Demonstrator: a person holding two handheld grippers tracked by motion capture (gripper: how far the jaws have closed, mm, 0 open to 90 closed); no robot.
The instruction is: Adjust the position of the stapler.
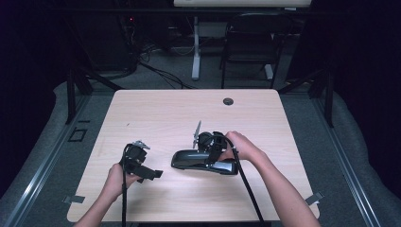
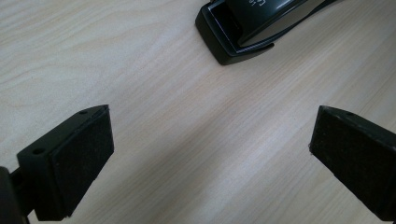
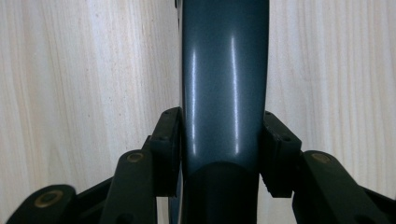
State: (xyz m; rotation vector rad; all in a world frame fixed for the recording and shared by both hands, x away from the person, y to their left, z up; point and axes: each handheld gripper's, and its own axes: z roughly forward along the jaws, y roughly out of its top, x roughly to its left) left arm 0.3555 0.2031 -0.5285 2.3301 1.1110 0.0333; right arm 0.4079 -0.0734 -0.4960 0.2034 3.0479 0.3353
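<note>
Jaws of your right gripper (image 3: 223,154) clamp the sides of the glossy dark-grey stapler (image 1: 204,161) lying mid-surface, your right hand (image 1: 243,147) reaching in from the right, forearm angled. Your left gripper (image 1: 152,174) rests low on the pale wooden surface (image 1: 161,113), jaws spread wide with nothing between them, just left of the stapler.

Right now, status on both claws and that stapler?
Right claw clamped across glossy dark grey stapler body, flat on pale wooden table. Left claw open, nothing between, short of stapler's end. Nothing in the way.
</note>
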